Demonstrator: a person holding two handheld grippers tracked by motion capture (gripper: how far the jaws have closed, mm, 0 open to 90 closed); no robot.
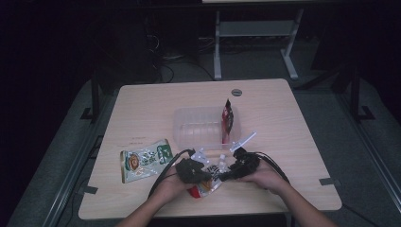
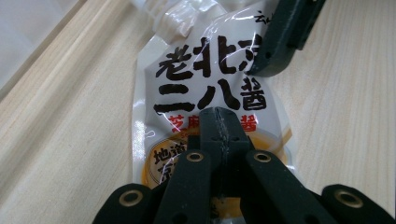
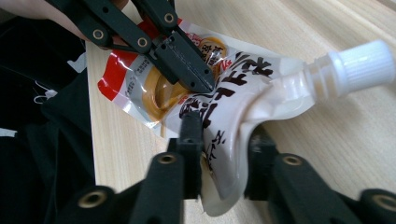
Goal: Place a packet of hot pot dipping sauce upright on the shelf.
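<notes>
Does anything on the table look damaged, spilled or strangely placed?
Nothing is spilled. The sauce pouch is buckled where the right tool pinches its edge. The red packet stands on end against the wall of the clear tub.

1. High view: fixed above the person's side, facing forward and down over the whole worktop [image 1: 142,101], far off.
2. Left gripper view: close, looking along its fingers [image 2: 219,135] onto the sauce pouch [image 2: 205,70].
3. Right gripper view: equally close; shares that pouch.

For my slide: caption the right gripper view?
Right claw pinches a white sauce pouch near its capped spout.
</notes>
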